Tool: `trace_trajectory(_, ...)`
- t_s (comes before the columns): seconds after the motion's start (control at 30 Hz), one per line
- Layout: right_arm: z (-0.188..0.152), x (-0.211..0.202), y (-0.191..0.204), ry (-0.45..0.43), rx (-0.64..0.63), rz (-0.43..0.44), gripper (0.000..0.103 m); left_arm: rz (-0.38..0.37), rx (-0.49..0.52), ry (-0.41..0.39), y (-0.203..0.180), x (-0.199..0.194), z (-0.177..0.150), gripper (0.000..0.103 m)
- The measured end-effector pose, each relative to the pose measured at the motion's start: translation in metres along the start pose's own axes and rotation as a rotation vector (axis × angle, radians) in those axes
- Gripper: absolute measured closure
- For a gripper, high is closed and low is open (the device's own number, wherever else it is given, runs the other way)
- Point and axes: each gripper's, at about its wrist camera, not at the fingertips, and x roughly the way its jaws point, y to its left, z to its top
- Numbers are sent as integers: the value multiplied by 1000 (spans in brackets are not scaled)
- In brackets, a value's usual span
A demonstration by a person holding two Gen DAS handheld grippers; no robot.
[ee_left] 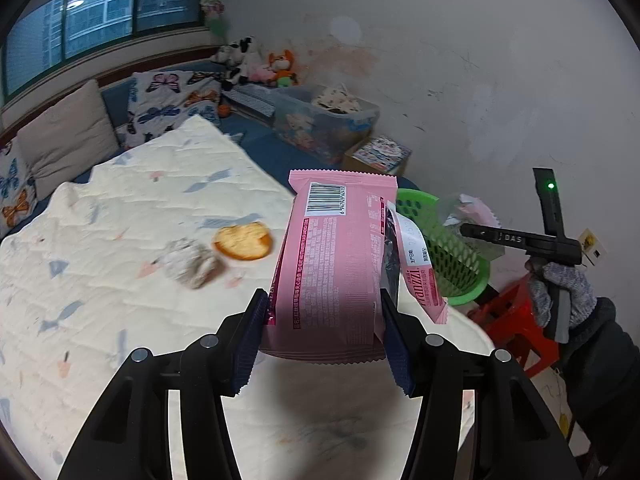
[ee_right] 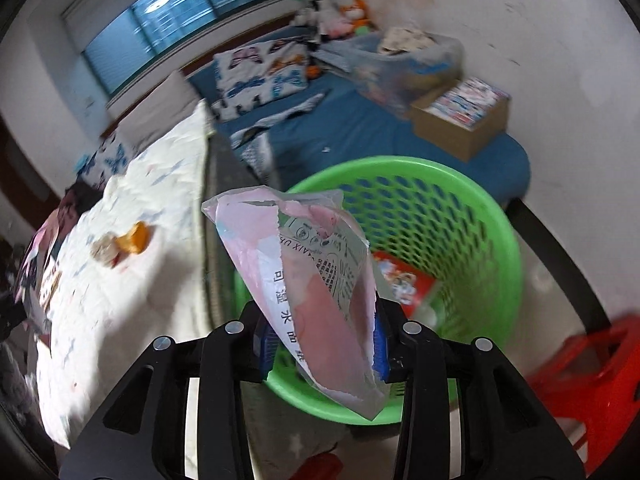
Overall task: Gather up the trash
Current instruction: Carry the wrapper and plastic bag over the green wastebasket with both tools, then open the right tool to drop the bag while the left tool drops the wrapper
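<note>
Nearby, orange peel point(ee_left: 243, 241) beside tissue point(ee_left: 191, 263).

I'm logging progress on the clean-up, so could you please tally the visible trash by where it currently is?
Held in grippers: 2, the pink wrapper in the left gripper, the torn plastic bag in the right gripper
In the green basket: 1, the red packet
On the quilt: 2, the crumpled tissue, the orange peel
Total: 5
</note>
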Motion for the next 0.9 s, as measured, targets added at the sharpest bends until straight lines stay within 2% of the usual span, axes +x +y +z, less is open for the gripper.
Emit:
trace_trajectory(0.37,-6,0,-33,-16,74,-20,39,-46,39,36,-36,35,15,50)
trace_trajectory(0.7,-9,-22,-37,-50,44,-19,38,-69,64,89,-59,73,25,50)
trace_trajectory(0.9,-15,-39,-39,-78,37,-14,33,-72,90,131,-76,99,32,50)
